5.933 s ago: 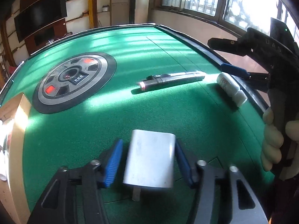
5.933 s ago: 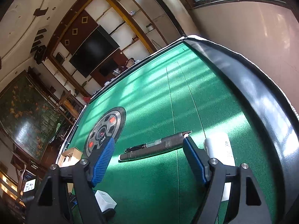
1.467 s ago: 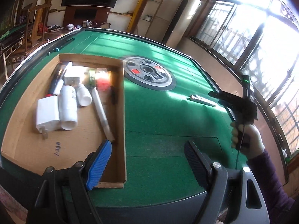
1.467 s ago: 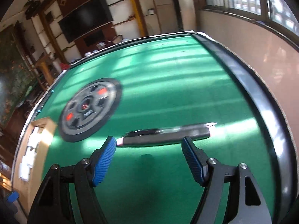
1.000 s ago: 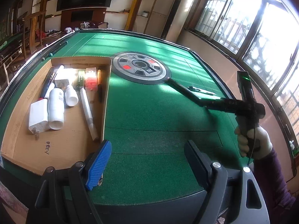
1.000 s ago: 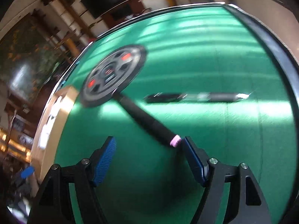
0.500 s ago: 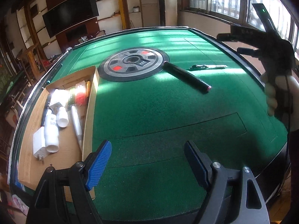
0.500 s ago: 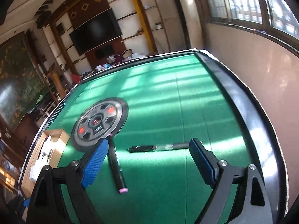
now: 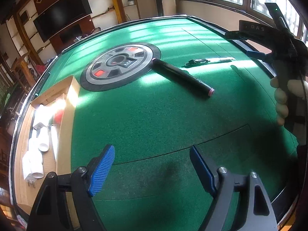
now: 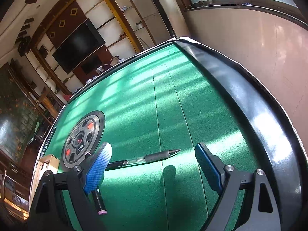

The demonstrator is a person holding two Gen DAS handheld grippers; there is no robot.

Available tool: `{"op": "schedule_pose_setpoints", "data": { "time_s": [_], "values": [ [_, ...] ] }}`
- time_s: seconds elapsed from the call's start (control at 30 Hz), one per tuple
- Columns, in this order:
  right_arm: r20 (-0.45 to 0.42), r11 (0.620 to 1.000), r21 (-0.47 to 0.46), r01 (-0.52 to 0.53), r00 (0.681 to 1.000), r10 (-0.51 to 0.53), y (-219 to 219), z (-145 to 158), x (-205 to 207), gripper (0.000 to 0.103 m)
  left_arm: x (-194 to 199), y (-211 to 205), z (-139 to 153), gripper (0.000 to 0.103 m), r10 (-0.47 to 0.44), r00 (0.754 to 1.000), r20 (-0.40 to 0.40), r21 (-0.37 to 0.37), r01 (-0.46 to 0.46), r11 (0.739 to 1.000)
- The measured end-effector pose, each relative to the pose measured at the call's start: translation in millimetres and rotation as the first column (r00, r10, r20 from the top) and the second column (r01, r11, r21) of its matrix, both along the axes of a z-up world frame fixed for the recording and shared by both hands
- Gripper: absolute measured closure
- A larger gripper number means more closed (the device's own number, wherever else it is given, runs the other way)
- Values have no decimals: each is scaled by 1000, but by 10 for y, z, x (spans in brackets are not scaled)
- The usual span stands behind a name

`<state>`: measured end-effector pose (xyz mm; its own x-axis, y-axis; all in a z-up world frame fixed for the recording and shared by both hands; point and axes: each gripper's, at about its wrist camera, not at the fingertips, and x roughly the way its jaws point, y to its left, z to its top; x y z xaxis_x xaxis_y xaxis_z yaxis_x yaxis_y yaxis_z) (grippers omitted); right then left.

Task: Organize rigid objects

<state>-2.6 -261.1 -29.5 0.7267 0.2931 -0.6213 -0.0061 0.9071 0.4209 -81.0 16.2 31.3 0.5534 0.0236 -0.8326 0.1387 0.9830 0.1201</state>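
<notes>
A thick black marker [image 9: 182,75] with a pink end lies on the green table, touching the round centre panel [image 9: 119,65]. A slim pen [image 9: 208,60] lies beyond it near the right rim. My left gripper [image 9: 152,169] is open and empty, low over the near felt. My right gripper [image 10: 154,167] is open and empty, hovering just short of the pen [image 10: 146,158]; the marker [image 10: 99,200] shows behind its left finger. A cardboard tray [image 9: 25,173] at the left holds white bottles [image 9: 36,159], a charger and other items.
The raised black table rim [image 10: 250,115] runs along the right side. The right gripper and the gloved hand holding it [image 9: 281,100] stand at the right in the left wrist view. Shelves and a television stand beyond the far edge.
The marker was moved away from the pen toward the centre panel and let go. The right gripper has since moved closer over the pen. The left gripper swung from the tray toward the table's middle.
</notes>
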Motion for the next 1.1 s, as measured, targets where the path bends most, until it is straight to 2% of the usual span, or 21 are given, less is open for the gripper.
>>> {"op": "schedule_pose_setpoints", "data": {
  "time_s": [0.17, 0.37, 0.53, 0.63, 0.8, 1.0, 1.1],
  "values": [
    [-26, 1000, 17, -3, 1000, 4, -3, -52, 21, 15, 68, -39, -101, 20, -7, 1000, -29, 4, 7, 1000],
    [-44, 1000, 16, 9, 999, -8, -22, -106, 38, 15, 136, 13, -186, 19, 7, 998, -62, -31, -9, 999],
    [-81, 999, 34, 22, 997, -19, -62, -180, 62, 15, 180, 70, -213, 11, 18, 997, -71, -59, -22, 998],
    [-102, 997, 63, 43, 994, -36, -132, -226, 74, 15, 260, 164, -264, 2, 36, 994, -100, -122, -48, 991],
    [-125, 989, 125, 77, 990, -61, -252, -281, 75, 15, 335, 153, -268, 1, 28, 996, -85, -128, -39, 991],
    [-128, 992, 101, 74, 990, -61, -211, -270, 74, 15, 415, 133, -268, 1, 41, 996, -80, -131, -51, 990],
    [-119, 990, 127, 69, 991, -54, -225, -274, 77, 11, 464, 114, -271, 1, 72, 992, -105, -125, -85, 989]
  ]
}}
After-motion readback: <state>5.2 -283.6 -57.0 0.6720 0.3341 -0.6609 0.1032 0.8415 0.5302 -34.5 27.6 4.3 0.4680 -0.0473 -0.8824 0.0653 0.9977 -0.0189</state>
